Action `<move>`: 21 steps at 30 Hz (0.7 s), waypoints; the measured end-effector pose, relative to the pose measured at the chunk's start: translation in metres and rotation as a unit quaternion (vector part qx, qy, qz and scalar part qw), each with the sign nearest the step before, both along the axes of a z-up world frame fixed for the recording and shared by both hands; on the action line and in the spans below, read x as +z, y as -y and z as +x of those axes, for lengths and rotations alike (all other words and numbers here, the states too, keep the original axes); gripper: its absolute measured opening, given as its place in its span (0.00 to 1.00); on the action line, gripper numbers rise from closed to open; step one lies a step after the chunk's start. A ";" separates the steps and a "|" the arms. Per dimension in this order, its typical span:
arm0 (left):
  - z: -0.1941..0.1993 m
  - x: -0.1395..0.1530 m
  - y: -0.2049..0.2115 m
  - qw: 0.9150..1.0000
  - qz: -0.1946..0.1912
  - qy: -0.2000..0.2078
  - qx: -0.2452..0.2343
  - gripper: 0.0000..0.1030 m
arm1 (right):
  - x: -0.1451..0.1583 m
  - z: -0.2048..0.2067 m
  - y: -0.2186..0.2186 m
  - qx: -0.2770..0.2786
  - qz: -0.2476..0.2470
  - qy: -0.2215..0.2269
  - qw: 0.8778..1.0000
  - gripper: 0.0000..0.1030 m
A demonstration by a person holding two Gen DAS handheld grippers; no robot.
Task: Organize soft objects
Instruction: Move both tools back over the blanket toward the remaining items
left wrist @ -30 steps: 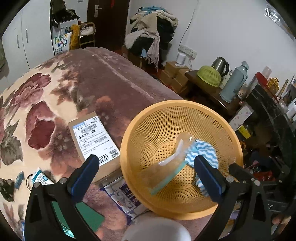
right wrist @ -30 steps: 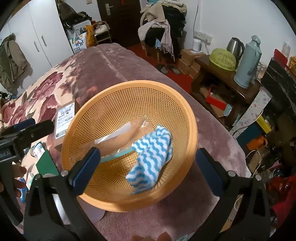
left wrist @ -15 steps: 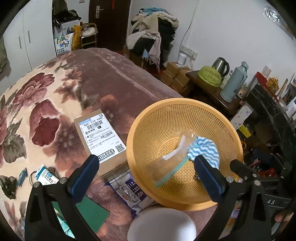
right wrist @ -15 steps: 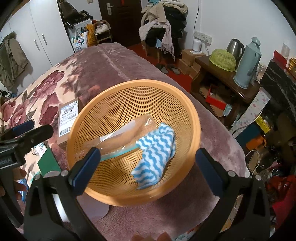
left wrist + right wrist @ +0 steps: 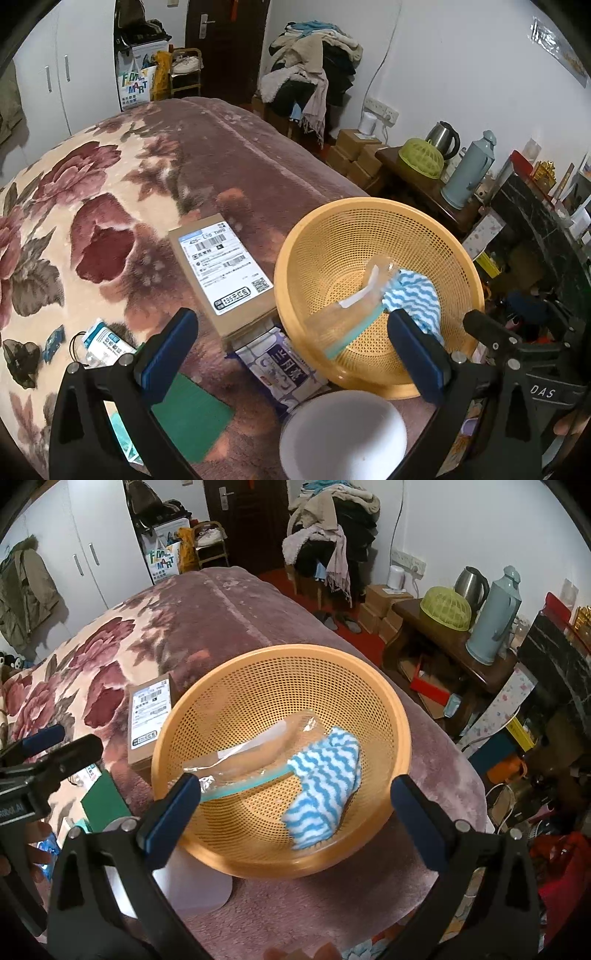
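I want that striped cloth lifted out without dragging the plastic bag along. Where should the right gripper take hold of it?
Probably the cloth's raised fold at its upper end, farthest from the camera, coming straight down from above with the open right gripper. It lies crumpled against the basket's right inner wall, so a sideways approach is blocked, and its left edge touches the clear bag; stay right of that.

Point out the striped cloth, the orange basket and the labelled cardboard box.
striped cloth (image 5: 325, 775), right wrist view, middle of the folded fabric.
orange basket (image 5: 400, 716), right wrist view, far right rim.
cardboard box (image 5: 225, 266), left wrist view, centre of its shipping label.
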State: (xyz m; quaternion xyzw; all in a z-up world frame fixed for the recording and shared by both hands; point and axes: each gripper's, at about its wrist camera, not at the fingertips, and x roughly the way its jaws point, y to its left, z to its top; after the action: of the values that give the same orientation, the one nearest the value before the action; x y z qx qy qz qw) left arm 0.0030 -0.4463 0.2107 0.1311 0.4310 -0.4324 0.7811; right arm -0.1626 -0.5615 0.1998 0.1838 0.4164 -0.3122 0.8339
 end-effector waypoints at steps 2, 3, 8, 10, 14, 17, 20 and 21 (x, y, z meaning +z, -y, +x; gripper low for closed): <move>0.002 0.000 -0.006 1.000 -0.002 -0.002 0.002 1.00 | 0.001 0.005 -0.002 0.000 -0.001 -0.002 1.000 1.00; 0.002 0.000 -0.008 1.000 -0.002 -0.002 0.003 1.00 | 0.002 0.007 -0.004 0.001 -0.002 -0.002 1.000 1.00; 0.008 0.001 -0.023 1.000 -0.006 -0.003 0.013 1.00 | 0.005 0.015 -0.015 0.008 -0.006 -0.003 1.000 1.00; 0.010 0.002 -0.028 1.000 -0.006 -0.002 0.017 1.00 | 0.007 0.018 -0.020 0.011 -0.007 -0.003 1.000 1.00; 0.013 0.004 -0.038 1.000 -0.008 0.000 0.022 1.00 | 0.009 0.025 -0.029 0.017 -0.011 -0.002 1.000 1.00; 0.015 0.005 -0.044 1.000 -0.010 0.001 0.026 1.00 | 0.010 0.028 -0.034 0.022 -0.011 -0.002 1.000 1.00; 0.016 0.006 -0.051 0.999 -0.012 0.002 0.029 1.00 | 0.011 0.032 -0.039 0.026 -0.012 -0.003 1.000 1.00; 0.016 0.007 -0.053 0.999 -0.013 0.003 0.030 1.00 | 0.010 0.032 -0.041 0.027 -0.012 -0.004 1.000 1.00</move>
State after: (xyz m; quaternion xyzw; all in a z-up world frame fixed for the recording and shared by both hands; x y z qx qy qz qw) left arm 0.0192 -0.3930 0.2175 0.1094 0.4273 -0.4137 0.7964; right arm -0.1304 -0.5207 0.2100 0.1610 0.4203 -0.2957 0.8426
